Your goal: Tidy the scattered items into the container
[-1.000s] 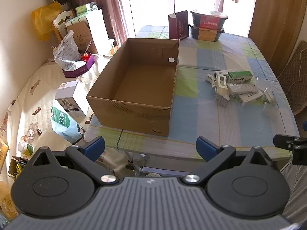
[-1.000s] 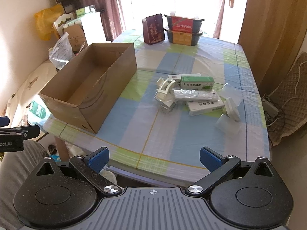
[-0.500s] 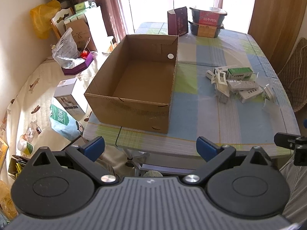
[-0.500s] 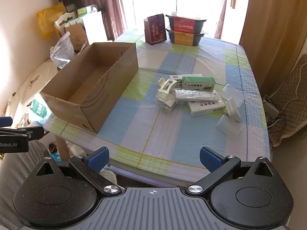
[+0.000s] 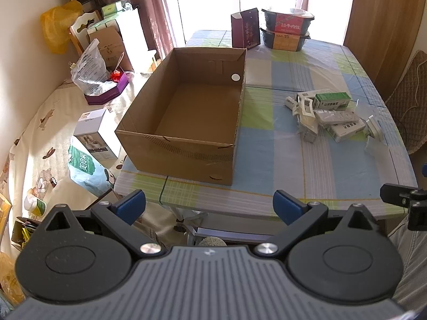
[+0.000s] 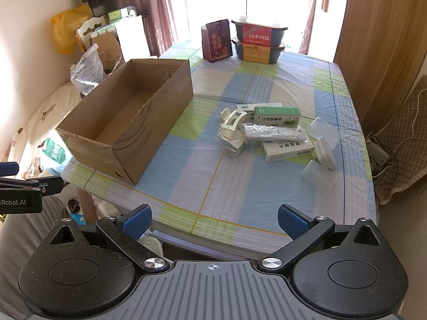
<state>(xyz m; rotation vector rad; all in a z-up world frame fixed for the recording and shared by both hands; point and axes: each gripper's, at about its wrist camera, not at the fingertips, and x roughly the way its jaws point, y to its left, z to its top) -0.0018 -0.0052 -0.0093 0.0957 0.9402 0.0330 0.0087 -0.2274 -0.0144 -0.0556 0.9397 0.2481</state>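
Observation:
An open cardboard box (image 5: 184,154) (image 6: 149,122) with nothing inside stands on the left half of the checked tablecloth. To its right lies a heap of small items: a green medicine box (image 6: 276,115) (image 5: 332,100), a white medicine box (image 6: 288,148), a wrapped remote (image 6: 275,132), white plastic clips (image 6: 232,125) and clear plastic lids (image 6: 320,172). My left gripper (image 5: 208,204) is open before the table's near edge, in front of the box. My right gripper (image 6: 213,220) is open over the near edge, short of the heap. Both hold nothing.
At the table's far end stand a dark red carton (image 6: 216,40) and two stacked meal tubs (image 6: 258,40). Left of the table lies a bed (image 5: 34,138) with boxes and bags. A wooden door (image 6: 384,32) and a quilted chair (image 6: 403,138) are on the right.
Both views have shifted slightly, the table contents sitting a little lower and nearer in frame. Nothing on the table has moved and both grippers stay open.

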